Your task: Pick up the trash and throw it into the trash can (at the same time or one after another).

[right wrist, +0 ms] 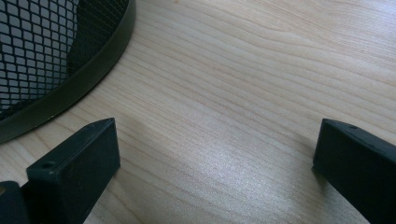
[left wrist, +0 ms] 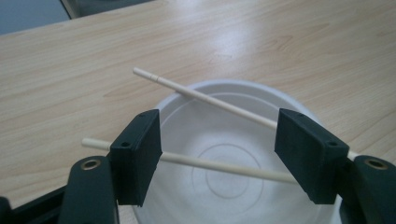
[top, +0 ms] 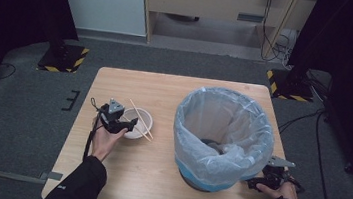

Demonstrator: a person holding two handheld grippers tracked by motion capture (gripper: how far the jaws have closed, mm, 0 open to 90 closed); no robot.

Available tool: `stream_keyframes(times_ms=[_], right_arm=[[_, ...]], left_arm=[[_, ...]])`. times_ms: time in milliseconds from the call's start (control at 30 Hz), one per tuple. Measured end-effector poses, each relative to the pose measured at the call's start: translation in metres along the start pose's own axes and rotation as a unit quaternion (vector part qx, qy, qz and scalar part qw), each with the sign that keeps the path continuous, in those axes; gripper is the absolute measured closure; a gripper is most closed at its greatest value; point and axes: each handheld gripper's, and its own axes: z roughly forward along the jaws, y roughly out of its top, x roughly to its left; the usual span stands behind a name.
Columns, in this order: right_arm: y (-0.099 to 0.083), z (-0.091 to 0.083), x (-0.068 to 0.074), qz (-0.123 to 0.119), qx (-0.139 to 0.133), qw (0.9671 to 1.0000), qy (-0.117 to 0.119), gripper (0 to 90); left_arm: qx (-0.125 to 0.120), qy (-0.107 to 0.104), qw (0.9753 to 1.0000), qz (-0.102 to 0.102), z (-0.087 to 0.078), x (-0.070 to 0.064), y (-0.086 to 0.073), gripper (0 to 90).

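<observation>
The left hand-held gripper point(left wrist: 219, 154) is wide open over the white bowl point(left wrist: 233, 186) at the desk's point(top: 155, 177) left, holding nothing; two chopsticks point(left wrist: 210, 100) lie across the rim (untouched). The right hand-held gripper point(right wrist: 215, 168) rests open and empty beside the lined bin point(top: 224, 135). Nothing is grasped yet; clearing remains, I judge.

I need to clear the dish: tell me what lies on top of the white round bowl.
Two pale wooden chopsticks lie across the rim of the white round bowl, between the open jaws of the left gripper. The bowl's visible inside looks empty; the jaws cover parts of its rim.
</observation>
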Motion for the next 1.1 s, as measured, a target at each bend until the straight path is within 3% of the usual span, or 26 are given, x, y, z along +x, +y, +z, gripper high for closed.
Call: stream_keyframes(times_ms=[233,300,700,1100], right_arm=[[0.0,0.0,0.0,0.0,0.0,1.0,0.0,0.8],[0.0,0.0,0.0,0.0,0.0,1.0,0.0,0.8],[0.0,0.0,0.0,0.0,0.0,1.0,0.0,0.8],[0.0,0.0,0.0,0.0,0.0,1.0,0.0,0.8]], left_arm=[[-0.012,-0.004,0.9999,-0.011,0.002,-0.005,0.008,33.1],[-0.016,-0.01,0.9995,-0.025,0.005,-0.007,0.01,34.1],[0.003,0.001,0.9995,-0.033,0.026,-0.021,0.009,36.9],[0.024,0.005,0.9991,-0.035,0.037,-0.023,0.004,42.8]])
